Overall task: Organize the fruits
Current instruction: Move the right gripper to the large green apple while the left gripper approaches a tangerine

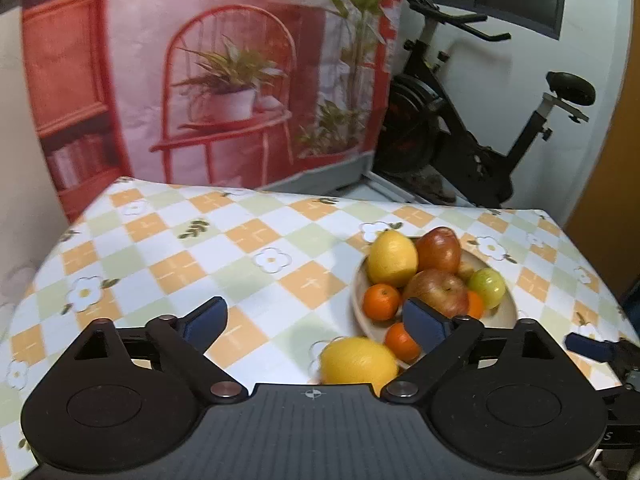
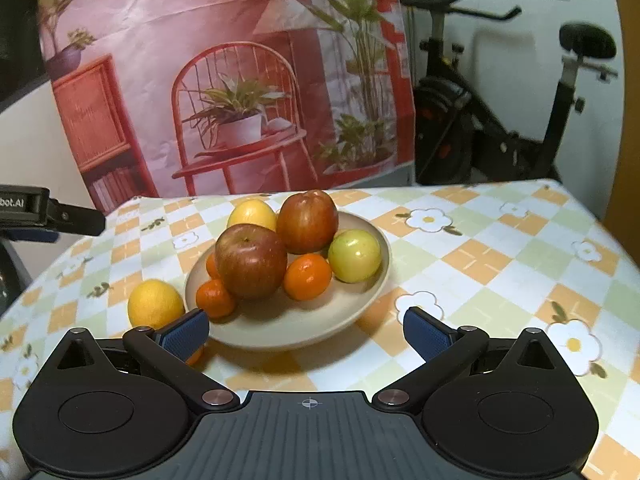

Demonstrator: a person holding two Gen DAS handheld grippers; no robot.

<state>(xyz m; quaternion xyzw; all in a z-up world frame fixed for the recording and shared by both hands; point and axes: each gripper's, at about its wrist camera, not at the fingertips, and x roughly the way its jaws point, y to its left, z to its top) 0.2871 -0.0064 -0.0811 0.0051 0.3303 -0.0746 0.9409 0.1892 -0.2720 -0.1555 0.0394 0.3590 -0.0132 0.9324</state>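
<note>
**Fruit mostly plated, one lemon outside the rim**

Fruit is nearly all gathered, judging by how things lie. Seen from the right wrist and read left to right: a loose lemon (image 2: 155,303) sits on the tablecloth at about nine o'clock of the plate (image 2: 360,300), just beside its rim. One more small orange piece peeks out from behind the right gripper's left pad, near the plate's front edge; whether it lies on the plate I cannot tell. On the plate come a small orange (image 2: 214,297), a second lemon (image 2: 252,213) at the back, the front apple (image 2: 250,261), the rear apple (image 2: 307,221), another orange (image 2: 307,276) and a green fruit (image 2: 354,255) at three o'clock. What seems left is the stray lemon, which looks firm and easy to roll.

Left gripper (image 1: 316,320) is spread wide with nothing pinched; the loose lemon lies low between its arms, untouched. Right gripper (image 2: 306,334) is likewise spread and empty, facing the plate's near rim.

The table (image 2: 500,272) wears a checked cloth of orange, green and white with daisies. Behind it hangs a printed backdrop (image 2: 240,80) showing a red chair and potted plants, and at the right stands an exercise bike (image 2: 520,120) against a pale wall.
</note>
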